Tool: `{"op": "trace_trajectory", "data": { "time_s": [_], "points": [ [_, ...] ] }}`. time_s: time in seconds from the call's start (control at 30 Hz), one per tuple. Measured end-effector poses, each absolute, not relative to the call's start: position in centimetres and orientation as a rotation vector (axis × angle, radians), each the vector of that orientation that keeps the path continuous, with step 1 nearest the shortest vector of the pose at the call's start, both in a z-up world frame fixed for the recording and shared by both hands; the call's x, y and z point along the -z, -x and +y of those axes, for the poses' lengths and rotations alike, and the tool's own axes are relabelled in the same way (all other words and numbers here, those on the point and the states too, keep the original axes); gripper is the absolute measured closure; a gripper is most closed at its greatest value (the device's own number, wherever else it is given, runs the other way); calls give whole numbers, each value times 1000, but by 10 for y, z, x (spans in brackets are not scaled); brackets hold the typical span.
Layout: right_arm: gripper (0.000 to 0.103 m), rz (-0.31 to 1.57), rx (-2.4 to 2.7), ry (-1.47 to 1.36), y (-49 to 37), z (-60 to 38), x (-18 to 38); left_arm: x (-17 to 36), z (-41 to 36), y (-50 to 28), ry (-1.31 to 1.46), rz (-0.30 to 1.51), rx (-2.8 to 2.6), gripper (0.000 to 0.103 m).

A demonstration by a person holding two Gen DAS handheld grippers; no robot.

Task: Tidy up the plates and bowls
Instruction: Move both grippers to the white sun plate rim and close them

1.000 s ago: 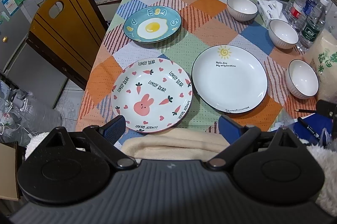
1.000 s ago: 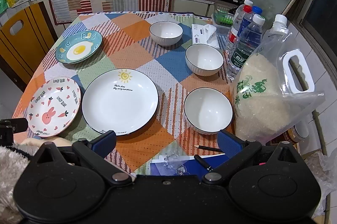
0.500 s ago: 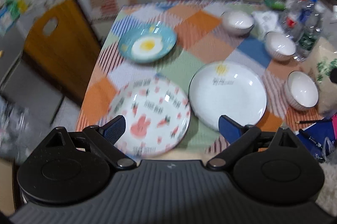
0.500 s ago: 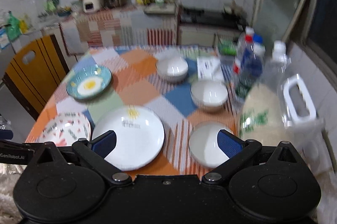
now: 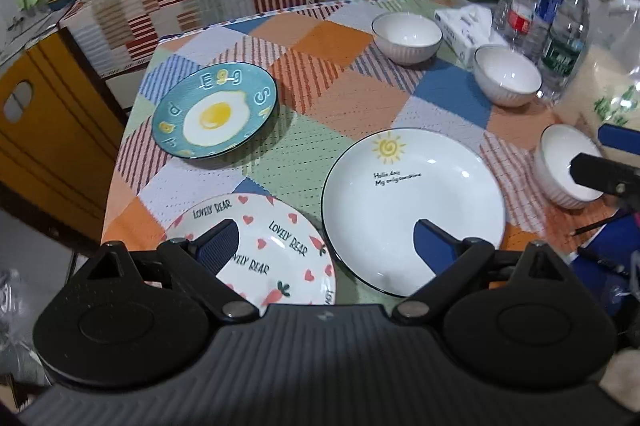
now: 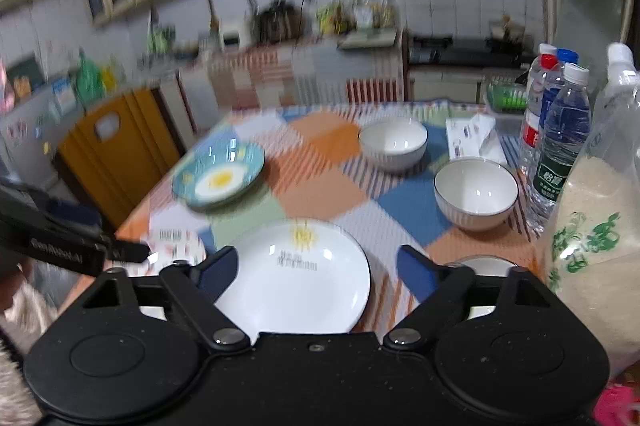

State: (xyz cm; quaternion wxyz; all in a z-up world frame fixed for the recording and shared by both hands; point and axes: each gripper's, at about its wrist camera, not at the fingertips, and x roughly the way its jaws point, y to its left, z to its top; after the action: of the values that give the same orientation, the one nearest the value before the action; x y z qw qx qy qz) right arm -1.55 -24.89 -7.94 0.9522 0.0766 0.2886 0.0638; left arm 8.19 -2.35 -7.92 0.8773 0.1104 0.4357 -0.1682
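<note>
On the patchwork tablecloth lie a bunny plate (image 5: 276,250), a white sun plate (image 5: 412,194) and a teal egg plate (image 5: 216,114). Three white bowls (image 5: 406,36) (image 5: 506,74) (image 5: 568,166) run down the right side. My left gripper (image 5: 326,246) hovers open over the near edges of the bunny and sun plates and holds nothing. My right gripper (image 6: 318,270) hangs above the sun plate (image 6: 296,274) beside the nearest bowl (image 6: 484,264). Its jaws are closing with nothing between them. The right gripper's finger also shows over the nearest bowl in the left wrist view.
A bag of rice (image 6: 592,238), several water bottles (image 6: 560,142) and a tissue box (image 5: 464,22) crowd the table's right edge. A pen and blue notebook (image 5: 600,254) lie at the near right. A wooden chair (image 5: 44,130) stands left of the table.
My left gripper moved forward and down, so its fingers now overlap the near plates. My right gripper sank and tipped up toward the room, and its jaws narrowed a little.
</note>
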Motion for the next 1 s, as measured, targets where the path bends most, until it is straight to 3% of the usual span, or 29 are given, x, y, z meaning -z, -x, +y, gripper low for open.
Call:
{"op": "trace_trajectory", "data": {
  "time_s": [0.37, 0.53, 0.6, 0.73, 0.9, 1.0],
  "points": [
    [18, 570, -185, -141, 2, -240, 126, 116, -26, -123, -121, 945, 496, 11],
    [27, 615, -205, -89, -6, -235, 147, 138, -27, -146, -105, 988, 493, 25],
    [49, 643, -160, -106, -10, -237, 158, 146, -23, -158, -74, 993, 498, 28],
    [50, 711, -145, -130, -18, -238, 175, 159, -20, -177, -93, 972, 508, 39],
    [50, 780, -116, -174, -23, -245, 189, 173, -18, -200, -91, 1021, 558, 40],
    [50, 814, -107, -222, -29, -251, 197, 184, -21, -208, -132, 1074, 550, 58]
  ]
}}
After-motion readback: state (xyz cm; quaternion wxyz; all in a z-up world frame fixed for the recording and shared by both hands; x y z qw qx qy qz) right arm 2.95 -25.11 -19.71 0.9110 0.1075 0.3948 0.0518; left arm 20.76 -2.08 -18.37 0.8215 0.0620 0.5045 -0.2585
